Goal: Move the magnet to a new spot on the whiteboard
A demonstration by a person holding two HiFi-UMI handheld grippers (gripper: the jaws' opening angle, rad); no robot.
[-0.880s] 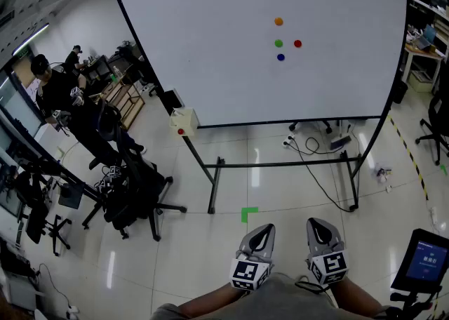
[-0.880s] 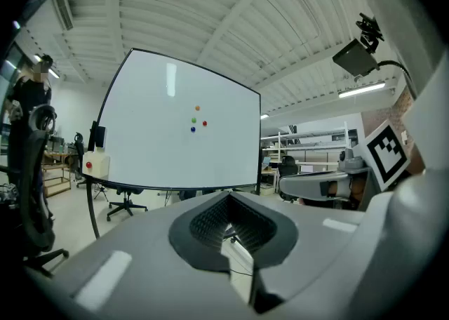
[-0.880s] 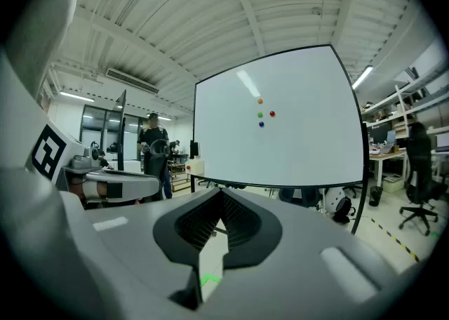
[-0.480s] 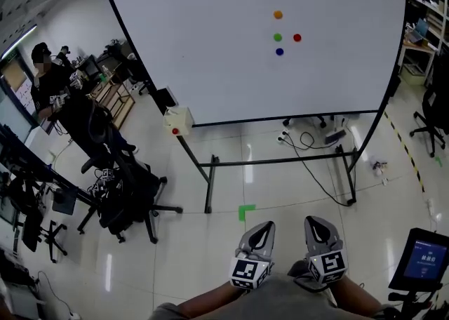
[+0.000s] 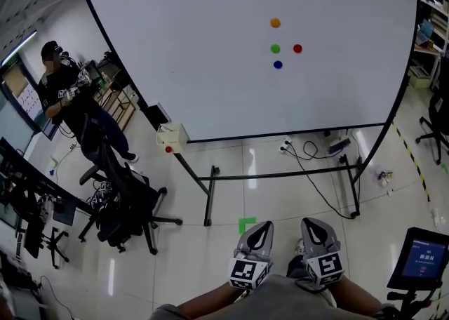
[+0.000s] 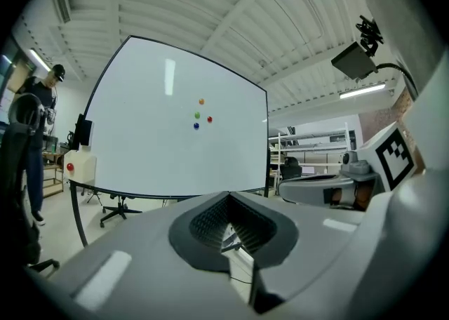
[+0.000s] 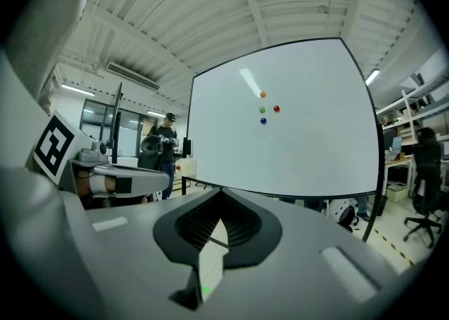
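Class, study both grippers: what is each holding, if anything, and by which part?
Nothing is held. The left gripper and right gripper are both shut and empty; the four magnets sit untouched on the whiteboard.

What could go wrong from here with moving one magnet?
The green magnet, red magnet and blue magnet sit close together, so the jaws may knock a neighbour.
Loose cables lie on the floor under the whiteboard; a foot could catch them on the approach.
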